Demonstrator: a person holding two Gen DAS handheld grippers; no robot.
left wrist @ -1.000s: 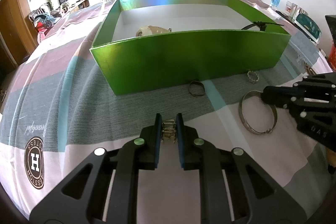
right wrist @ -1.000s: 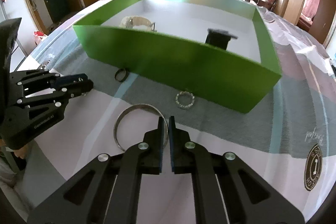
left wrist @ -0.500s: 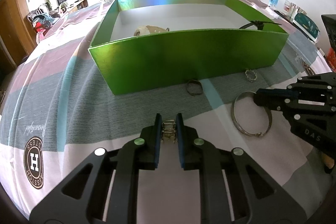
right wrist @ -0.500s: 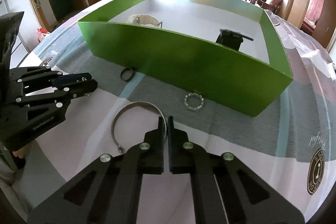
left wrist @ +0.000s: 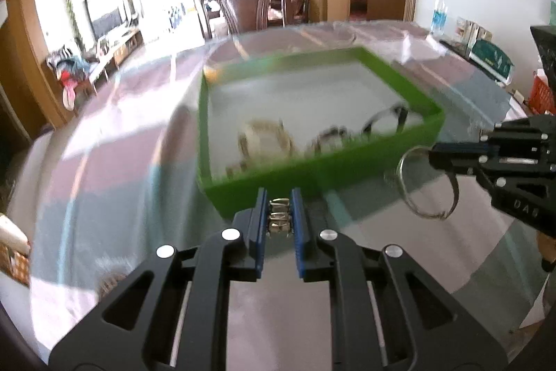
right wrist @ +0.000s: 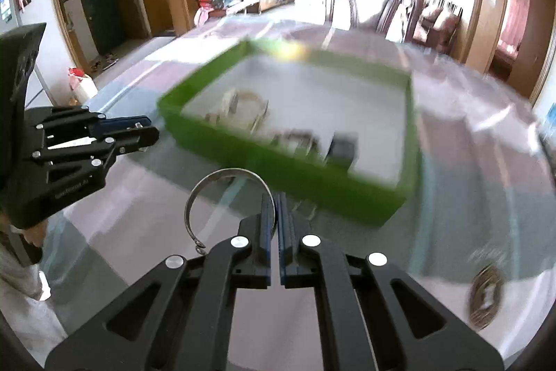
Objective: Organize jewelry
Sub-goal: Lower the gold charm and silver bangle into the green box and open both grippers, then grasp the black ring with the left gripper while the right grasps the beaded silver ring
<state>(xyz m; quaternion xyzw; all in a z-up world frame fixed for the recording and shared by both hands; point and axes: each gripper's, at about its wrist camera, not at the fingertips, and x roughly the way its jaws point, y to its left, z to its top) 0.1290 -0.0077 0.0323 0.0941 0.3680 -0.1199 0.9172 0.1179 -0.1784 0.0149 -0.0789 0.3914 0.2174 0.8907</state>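
We find both grippers loaded and raised above the cloth. The left gripper (left wrist: pixel 279 214), at lower centre of the left wrist view, has its fingers pinched on a small coiled gold piece (left wrist: pixel 279 214) that sits between the blue pads. The right gripper (right wrist: pixel 277 221), at lower centre of the right wrist view, has its fingers pressed nearly together on the rim of a silver bangle (right wrist: pixel 222 197); the open hoop hangs to the left of the fingers, its plane roughly facing the camera.

The green box (right wrist: pixel 375 200) lies straight ahead of both sets of fingers, in mid-frame, its near wall just beyond the fingertips in each view. Its long axis runs across the frame. Blurred pieces already lie on its white floor near that wall.

We judge the coming move to be a forward carry over the near wall. In the left wrist view the coil appears nearer that wall than the bangle at right of frame; motion blur makes this uncertain.
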